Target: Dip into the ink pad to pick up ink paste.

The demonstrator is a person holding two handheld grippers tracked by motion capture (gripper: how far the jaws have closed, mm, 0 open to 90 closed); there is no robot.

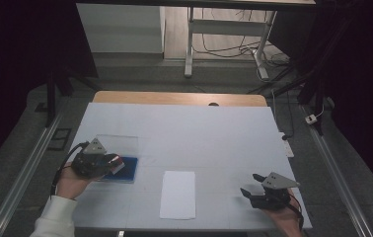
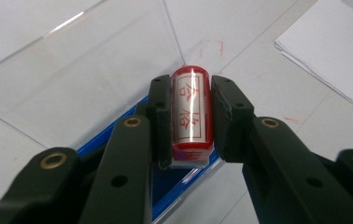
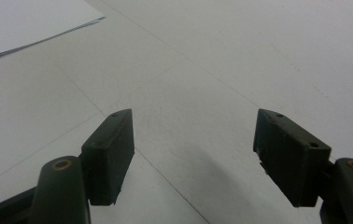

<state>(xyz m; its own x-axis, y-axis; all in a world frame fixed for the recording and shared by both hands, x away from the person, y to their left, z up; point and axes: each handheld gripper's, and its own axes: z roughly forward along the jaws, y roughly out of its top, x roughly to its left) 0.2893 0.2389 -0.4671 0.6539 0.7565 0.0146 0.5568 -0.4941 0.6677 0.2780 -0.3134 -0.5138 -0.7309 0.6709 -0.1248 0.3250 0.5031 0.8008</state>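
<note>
— Gripping a red stamp [image 2: 191, 112] by its flanks, the left gripper [image 2: 191, 116] holds it just above the blue ink pad [image 1: 125, 169], its jaws clamped on the stamp's two long sides. See the glossy label with red characters facing up?

— I do. It looks small, rigid and light, probably hard plastic, so I'd judge it won't deform under the pads. The shiny shell could be slippery, though.

— Agreed. The flat flanks seem the right place to hold it, mid-length, with the white printing face kept clear at the end nearest the ink pad.

— And the pad's clear lid [image 1: 117, 143] stands open behind the ink pad, away from the person.

— Yes. The white paper [image 1: 178, 194] lies to the right of the ink pad, apart from it.

— The right gripper [image 1: 254, 186]?

— Far right of the ink pad, beyond the paper, low over the table [image 1: 214, 133], jaws wide apart with nothing between them.
</note>
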